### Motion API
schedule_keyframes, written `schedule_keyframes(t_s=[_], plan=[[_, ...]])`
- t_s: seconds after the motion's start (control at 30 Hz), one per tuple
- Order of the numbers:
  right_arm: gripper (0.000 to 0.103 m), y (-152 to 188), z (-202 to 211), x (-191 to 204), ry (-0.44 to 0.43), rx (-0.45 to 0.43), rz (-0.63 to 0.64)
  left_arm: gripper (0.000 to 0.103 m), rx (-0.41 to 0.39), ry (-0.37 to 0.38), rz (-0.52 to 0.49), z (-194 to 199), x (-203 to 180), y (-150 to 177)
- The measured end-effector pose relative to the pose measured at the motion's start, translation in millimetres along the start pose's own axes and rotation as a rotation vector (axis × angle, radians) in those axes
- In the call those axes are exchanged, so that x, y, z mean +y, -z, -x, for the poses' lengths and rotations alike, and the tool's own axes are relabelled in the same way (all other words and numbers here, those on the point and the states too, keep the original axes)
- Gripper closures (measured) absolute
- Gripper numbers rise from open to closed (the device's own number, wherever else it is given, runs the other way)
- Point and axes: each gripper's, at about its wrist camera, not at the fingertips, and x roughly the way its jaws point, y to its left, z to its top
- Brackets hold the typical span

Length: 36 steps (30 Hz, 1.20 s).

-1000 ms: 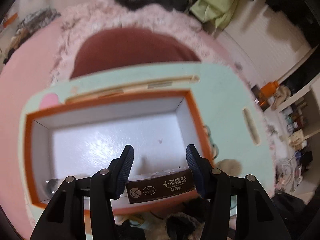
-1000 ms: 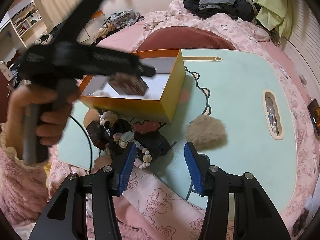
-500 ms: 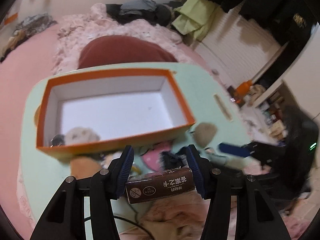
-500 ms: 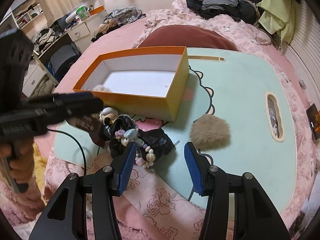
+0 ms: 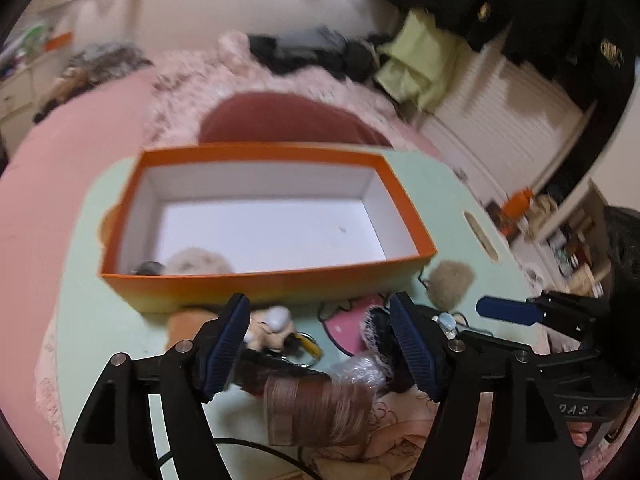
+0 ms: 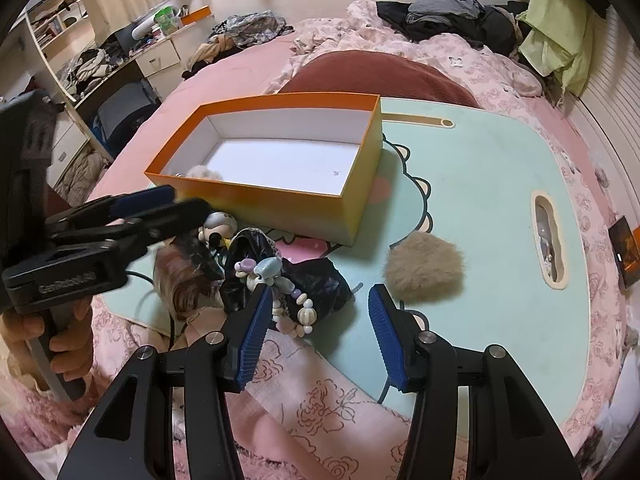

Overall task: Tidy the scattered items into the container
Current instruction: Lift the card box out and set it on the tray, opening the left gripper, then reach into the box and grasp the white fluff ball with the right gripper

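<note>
- Near the orange box on the mint surface, left claw has just been opening, apart over a brown packet
- Right claw hangs apart, empty, beside bead bracelet and fluffy pompom

The box sits on the bench. Before the box lies a pile of trinkets, with a fluffy ball to its right. A second fluffy ball lies in the box.
</note>
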Motion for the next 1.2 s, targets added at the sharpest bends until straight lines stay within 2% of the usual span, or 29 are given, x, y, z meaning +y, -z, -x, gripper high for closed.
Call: schedule_keyframes(t_s=[0.17, 0.3, 0.43, 0.63, 0.93, 1.03, 1.2], plan=[[0.052, -5, 7, 7, 0.004, -0.012, 0.016, 0.027, -0.106, -0.021, 0.062, 19, 14, 23], [0.052, -17, 18, 17, 0.001, -0.036, 0.038, 0.027, -0.156, -0.024, 0.107, 24, 21, 42], [0.052, -31, 15, 30, -0.019, -0.024, 0.069, 0.027, -0.202, -0.062, 0.125, 26, 24, 54], [0.052, -47, -12, 45, -0.053, 0.038, 0.08, 0.027, -0.222, -0.104, 0.131, 26, 25, 66], [0.052, -57, -46, 35, -0.01, 0.074, 0.032, 0.027, -0.203, -0.089, 0.167, 27, 35, 77], [0.052, -54, -47, 30, 0.009, 0.078, 0.013, 0.027, -0.208, -0.084, 0.173, 28, 36, 77], [0.052, -57, -33, 45, 0.015, 0.065, 0.072, 0.027, -0.194, -0.093, 0.168, 24, 33, 74]])
